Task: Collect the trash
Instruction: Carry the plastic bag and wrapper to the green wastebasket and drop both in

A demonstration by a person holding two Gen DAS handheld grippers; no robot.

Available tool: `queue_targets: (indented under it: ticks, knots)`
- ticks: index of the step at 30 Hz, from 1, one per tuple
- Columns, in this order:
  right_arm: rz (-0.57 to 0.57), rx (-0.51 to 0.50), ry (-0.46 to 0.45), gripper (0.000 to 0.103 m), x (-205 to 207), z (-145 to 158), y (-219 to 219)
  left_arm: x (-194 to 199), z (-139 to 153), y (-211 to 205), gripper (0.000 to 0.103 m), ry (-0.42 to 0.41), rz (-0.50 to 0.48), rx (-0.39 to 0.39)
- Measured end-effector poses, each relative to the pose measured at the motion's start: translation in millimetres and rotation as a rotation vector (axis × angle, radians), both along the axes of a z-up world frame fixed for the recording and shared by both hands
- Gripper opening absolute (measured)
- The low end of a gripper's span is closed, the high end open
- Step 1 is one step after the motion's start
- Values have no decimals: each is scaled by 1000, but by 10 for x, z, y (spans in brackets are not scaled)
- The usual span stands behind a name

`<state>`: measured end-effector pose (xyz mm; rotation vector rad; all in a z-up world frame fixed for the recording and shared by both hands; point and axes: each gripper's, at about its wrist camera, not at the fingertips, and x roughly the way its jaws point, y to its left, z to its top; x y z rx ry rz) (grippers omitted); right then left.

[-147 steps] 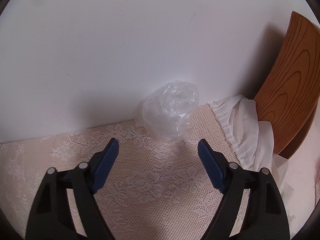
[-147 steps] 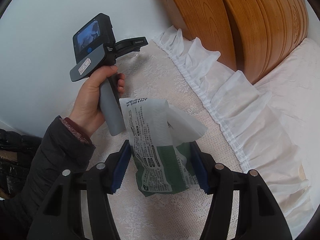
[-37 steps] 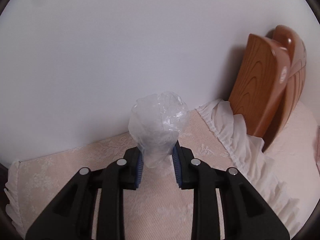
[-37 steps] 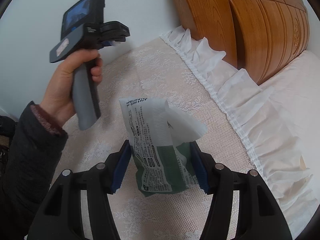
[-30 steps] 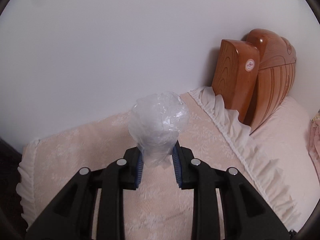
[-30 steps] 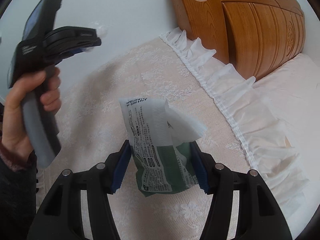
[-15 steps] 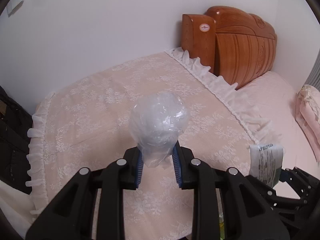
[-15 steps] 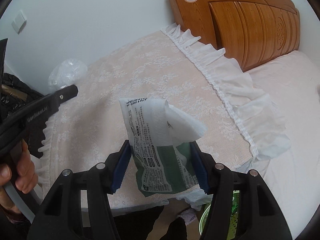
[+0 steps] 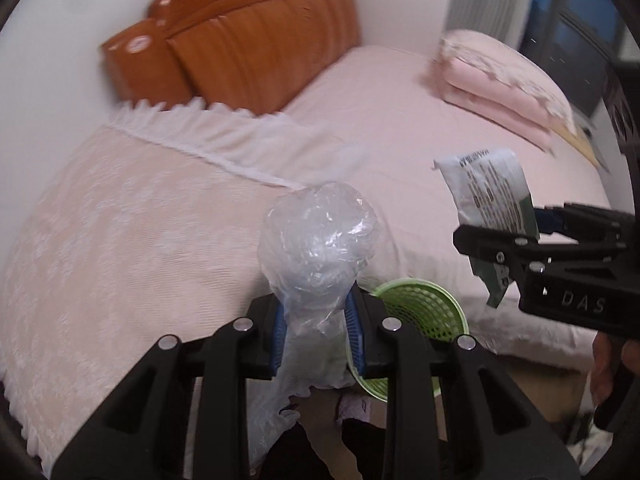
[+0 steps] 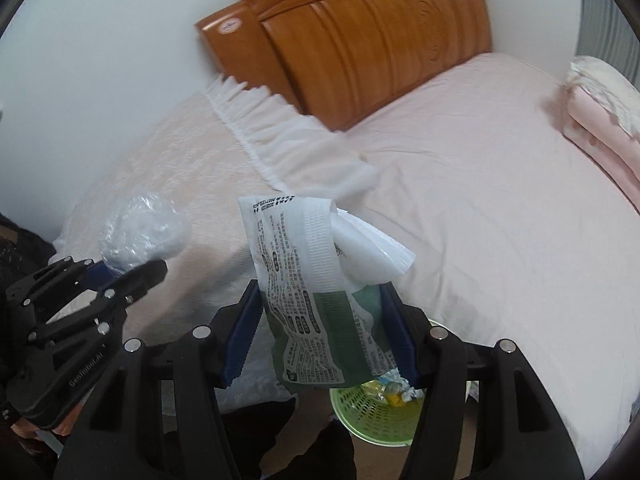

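Note:
My left gripper (image 9: 318,326) is shut on a crumpled clear plastic bag (image 9: 320,236), whose ball bulges above the blue pads. My right gripper (image 10: 320,332) is shut on a white and green printed wrapper (image 10: 308,300) with white tissue sticking out of it. Each gripper shows in the other's view: the right gripper (image 9: 516,236) with the wrapper (image 9: 488,196) at the right, the left gripper (image 10: 120,272) with the bag (image 10: 142,232) at the left. A green mesh basket (image 9: 424,308) stands on the floor below both, holding some scraps (image 10: 388,388).
A pink bed (image 10: 480,184) fills the right, with a wooden headboard (image 10: 360,32) and folded pink bedding (image 9: 500,84). A lace-covered surface (image 9: 120,216) with a white frill lies at the left against the white wall. Dark clothing shows along the bottom.
Both grippers have swung away from the wall and the lace cover toward the bed's edge, keeping their loads. The green basket has come into view beneath them.

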<state>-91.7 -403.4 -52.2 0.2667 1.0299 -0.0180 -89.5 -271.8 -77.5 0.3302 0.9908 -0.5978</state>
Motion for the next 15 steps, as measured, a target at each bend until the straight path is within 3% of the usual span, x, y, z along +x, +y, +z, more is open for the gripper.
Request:
queue_targets:
  ticks: [6, 11, 13, 15]
  knots:
    - [-240, -9, 83, 59, -717, -307, -746, -408, -613, -883, 26, 90, -349, 103]
    - [-331, 3, 118, 59, -1174, -494, -1129, -584, -909, -1209, 28, 140, -464, 168]
    - [-354, 12, 132, 59, -1279, -573, -1212, -604, -898, -1237, 44, 147, -480, 160]
    - [-366, 18, 145, 59, -1333, -646, -1288, -605, -836, -1218, 84, 130, -487, 146]
